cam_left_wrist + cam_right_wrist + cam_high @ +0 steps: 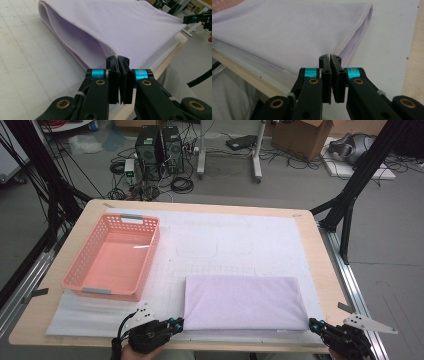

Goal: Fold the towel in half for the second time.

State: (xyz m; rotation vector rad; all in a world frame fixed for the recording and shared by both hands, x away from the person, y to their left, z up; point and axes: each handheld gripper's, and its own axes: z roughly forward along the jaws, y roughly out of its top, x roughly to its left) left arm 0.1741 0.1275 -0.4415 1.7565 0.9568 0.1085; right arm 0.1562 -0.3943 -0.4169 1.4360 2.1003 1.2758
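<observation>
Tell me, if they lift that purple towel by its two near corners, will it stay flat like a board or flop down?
It will probably flop. The purple towel is soft cloth folded in layers, so the middle would likely sag between the left gripper and right gripper. The layers, loose at the open edge, may fall apart. It looks light, and its fuzzy surface should not slip easily.

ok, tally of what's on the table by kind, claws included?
Towel, lilac, folded: 1
Basket, pink plastic: 1
White mat: 1
Claws: 2, left claw and right claw, each at a near corner of the towel, jaws together
Total: 5
</observation>
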